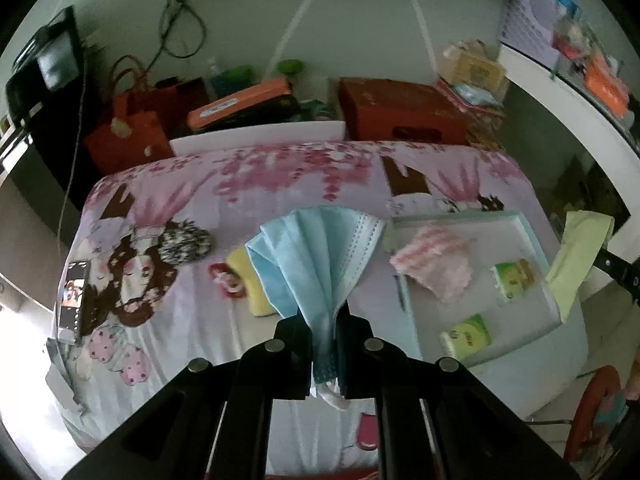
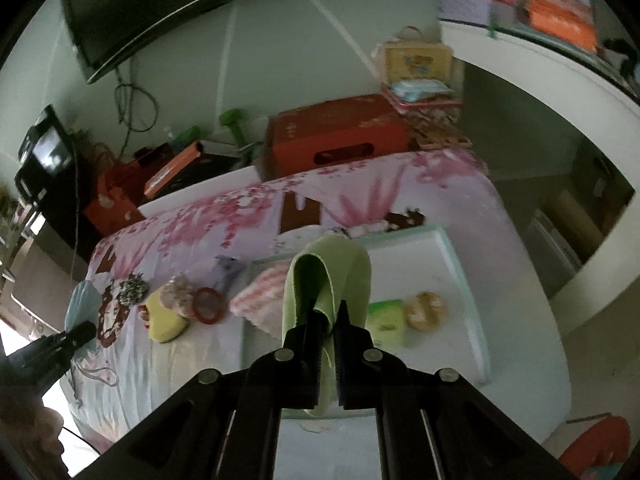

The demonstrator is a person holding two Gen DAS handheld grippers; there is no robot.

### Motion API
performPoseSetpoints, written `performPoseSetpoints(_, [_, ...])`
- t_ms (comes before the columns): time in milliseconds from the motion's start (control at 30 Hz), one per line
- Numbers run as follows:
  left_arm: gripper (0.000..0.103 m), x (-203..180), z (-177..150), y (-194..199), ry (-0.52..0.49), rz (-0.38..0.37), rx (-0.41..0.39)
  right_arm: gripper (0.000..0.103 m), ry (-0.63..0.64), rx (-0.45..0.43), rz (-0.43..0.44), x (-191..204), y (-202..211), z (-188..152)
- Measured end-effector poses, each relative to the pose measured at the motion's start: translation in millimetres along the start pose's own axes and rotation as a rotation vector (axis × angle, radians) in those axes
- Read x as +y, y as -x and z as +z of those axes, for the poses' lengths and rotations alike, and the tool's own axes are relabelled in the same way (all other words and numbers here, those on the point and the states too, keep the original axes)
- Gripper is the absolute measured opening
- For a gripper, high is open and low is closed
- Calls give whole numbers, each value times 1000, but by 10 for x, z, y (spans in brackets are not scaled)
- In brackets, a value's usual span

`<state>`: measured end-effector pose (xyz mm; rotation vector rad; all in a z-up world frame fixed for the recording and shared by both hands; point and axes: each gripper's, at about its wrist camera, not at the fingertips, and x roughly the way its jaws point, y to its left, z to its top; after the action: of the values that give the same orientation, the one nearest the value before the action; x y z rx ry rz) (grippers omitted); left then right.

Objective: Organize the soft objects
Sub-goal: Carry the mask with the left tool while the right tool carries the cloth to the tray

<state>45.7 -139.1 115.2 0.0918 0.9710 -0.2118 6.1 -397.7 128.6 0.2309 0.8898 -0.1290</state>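
Observation:
My left gripper (image 1: 323,320) is shut on a blue face mask (image 1: 316,256) and holds it above the floral-covered table (image 1: 192,176). My right gripper (image 2: 329,320) is shut on a light green cloth (image 2: 332,272), held above the white tray (image 2: 416,256); the cloth also shows in the left wrist view (image 1: 576,256). In the tray lie a pink-and-white cloth (image 1: 434,262), two green tissue packs (image 1: 514,276) and a bun-like soft toy (image 2: 426,310). A yellow sponge (image 2: 164,320), a speckled pom-pom (image 1: 184,242) and a red ring (image 2: 208,306) lie left of the tray.
A phone (image 1: 74,296) lies at the table's left edge. Red boxes (image 1: 400,110) and an orange box (image 1: 240,106) stand behind the table, against the wall. A white counter (image 2: 540,80) curves along the right. A red stool (image 1: 596,412) is at lower right.

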Motion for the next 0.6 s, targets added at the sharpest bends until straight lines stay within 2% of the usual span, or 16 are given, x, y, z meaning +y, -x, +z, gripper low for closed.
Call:
performPoseSetpoints(267, [9, -643, 57, -209, -96, -10, 31, 5, -60, 7, -17, -557, -51, -26])
performPoseSetpoints(600, [9, -1122, 143, -672, -164, -22, 94, 5, -97, 53, -37, -1006, -437, 0])
